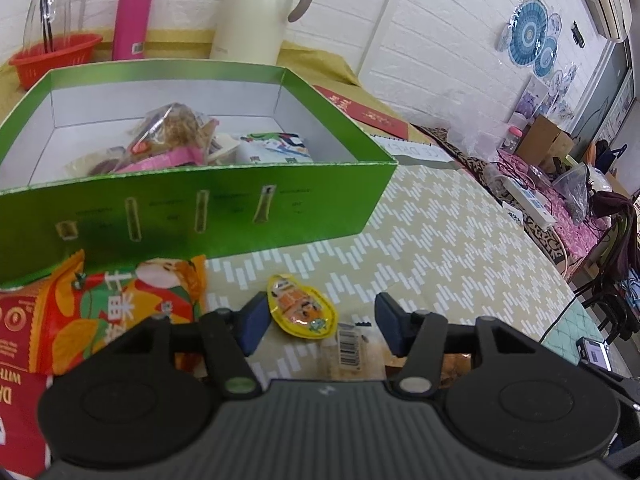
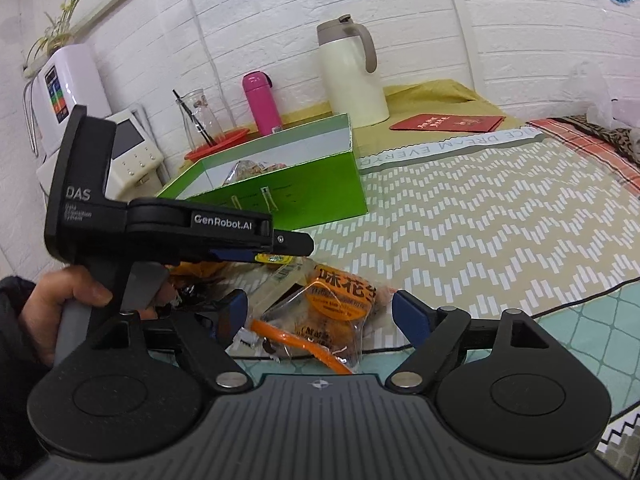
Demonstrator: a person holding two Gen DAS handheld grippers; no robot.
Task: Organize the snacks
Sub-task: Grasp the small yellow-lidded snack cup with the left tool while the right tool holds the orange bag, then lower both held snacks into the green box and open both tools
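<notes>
Left gripper [image 1: 318, 326] was ours to read first: its jaws stood apart over the patterned cloth [image 1: 460, 248], pressing on nothing, with a small yellow snack cup [image 1: 302, 310] lying between them, just beside the left pad and well clear of the right one. At nine o'clock from that cup we saw an orange snack packet [image 1: 132, 300] lying against the near wall of the green box [image 1: 180, 208]. That box filled the ground from ten to twelve o'clock, open at the top, with several wrapped snacks [image 1: 176, 140] heaped on its floor. Its right corner ended at about one o'clock, and beyond that edge the cloth ran bare towards three o'clock, giving us wide room on that side.

From the right wrist, we saw the left gripper [image 2: 298, 242] side-on at nine o'clock, a hand [image 2: 60, 300] round its handle, its tip low over the snack pile. Our right gripper [image 2: 320, 312] also stood with its jaws apart, a clear packet with an orange label [image 2: 332, 304] lying between the pads; we could not tell whether either pad touched it. At twelve o'clock sat the green box [image 2: 312, 200], near the wall, and from one to three o'clock the cloth lay bare.
</notes>
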